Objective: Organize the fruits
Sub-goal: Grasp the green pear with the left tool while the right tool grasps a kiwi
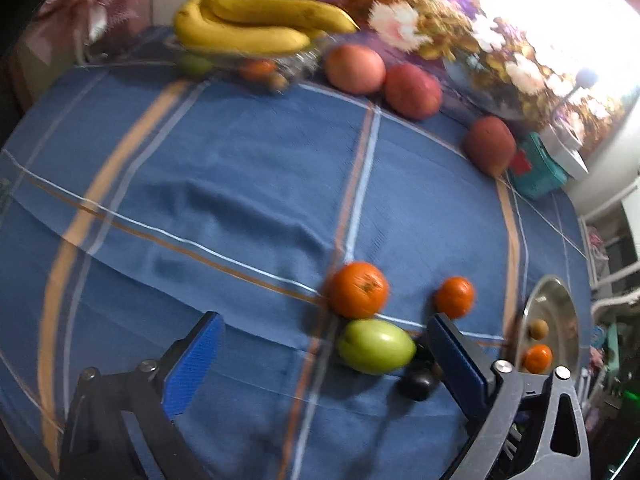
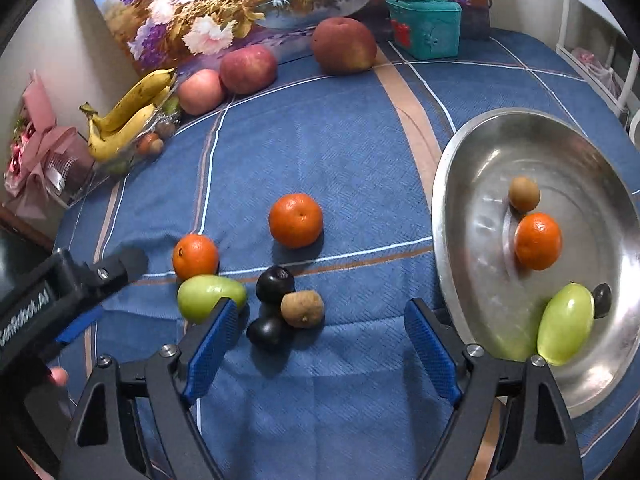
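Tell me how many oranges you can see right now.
3. One lies in the metal dish; two sit on the blue cloth, one mid-table, one touching the green fruit. The far bowl may hide more.

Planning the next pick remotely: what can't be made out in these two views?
- Glass bowl contents, left wrist view: blurred, and the bananas cover them.
- Dark fruits, left wrist view: the right pad of the left tongs partly hides them.
- Metal dish, left wrist view: seen edge-on, near part behind the tongs.
- Small dark fruit in the dish, right wrist view: partly behind the green fruit.
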### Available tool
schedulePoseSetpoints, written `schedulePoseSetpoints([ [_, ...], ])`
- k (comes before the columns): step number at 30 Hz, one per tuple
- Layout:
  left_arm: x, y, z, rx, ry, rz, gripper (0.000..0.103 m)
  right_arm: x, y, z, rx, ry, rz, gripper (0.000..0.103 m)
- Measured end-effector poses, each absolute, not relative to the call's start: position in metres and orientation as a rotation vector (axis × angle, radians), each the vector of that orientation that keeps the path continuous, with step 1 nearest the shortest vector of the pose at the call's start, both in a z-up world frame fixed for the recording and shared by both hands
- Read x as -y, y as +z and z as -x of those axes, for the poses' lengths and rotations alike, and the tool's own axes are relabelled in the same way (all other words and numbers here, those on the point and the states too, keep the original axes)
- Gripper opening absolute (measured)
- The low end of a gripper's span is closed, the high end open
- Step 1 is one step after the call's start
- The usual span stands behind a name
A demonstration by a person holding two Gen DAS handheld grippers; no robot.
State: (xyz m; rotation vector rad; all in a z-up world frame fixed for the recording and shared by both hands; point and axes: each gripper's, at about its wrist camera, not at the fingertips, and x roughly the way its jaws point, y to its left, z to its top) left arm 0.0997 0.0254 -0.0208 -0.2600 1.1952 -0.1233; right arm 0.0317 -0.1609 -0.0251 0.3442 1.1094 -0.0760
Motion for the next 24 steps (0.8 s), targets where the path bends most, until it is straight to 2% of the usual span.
schedulePoseSetpoints([
  [1,-0.02,-0.023,-0.1,-1.206,-0.144,0.252,0.089,0.161,-0.027,-0.035,-1.114,-0.067,-0.358,0.063],
  [2,-0.016,-0.025,-0.099,-1.215,-0.156,0.25,0.084,0.161,-0.029,-0.036,-1.119,-0.059,-0.369,0.055],
  [4,-0.01,-0.031,-0.1,-1.239,-0.181,0.267,0.084,0.158,-0.034,-0.038,-1.13,-0.041,-0.378,0.054],
  [8,-0.005,-0.045,-0.104,-1.289,-0.206,0.312,0.075,0.156,-0.039,-0.043,-1.138,-0.036,-0.373,0.044],
  [13,-0.006,-0.057,-0.105,-1.33,-0.217,0.39,0.069,0.158,-0.042,-0.044,-1.146,-0.014,-0.382,0.038],
  [15,-0.006,-0.057,-0.105,-1.327,-0.216,0.393,0.063,0.158,-0.043,-0.045,-1.143,-0.007,-0.397,0.037],
  [16,-0.007,-0.055,-0.105,-1.326,-0.229,0.412,0.054,0.159,-0.042,-0.044,-1.143,-0.006,-0.403,0.035],
  [18,-0.007,-0.055,-0.104,-1.332,-0.241,0.445,0.053,0.159,-0.041,-0.045,-1.143,-0.002,-0.412,0.03],
  [24,-0.008,-0.055,-0.098,-1.334,-0.236,0.464,0.053,0.162,-0.038,-0.043,-1.144,-0.005,-0.42,0.027],
])
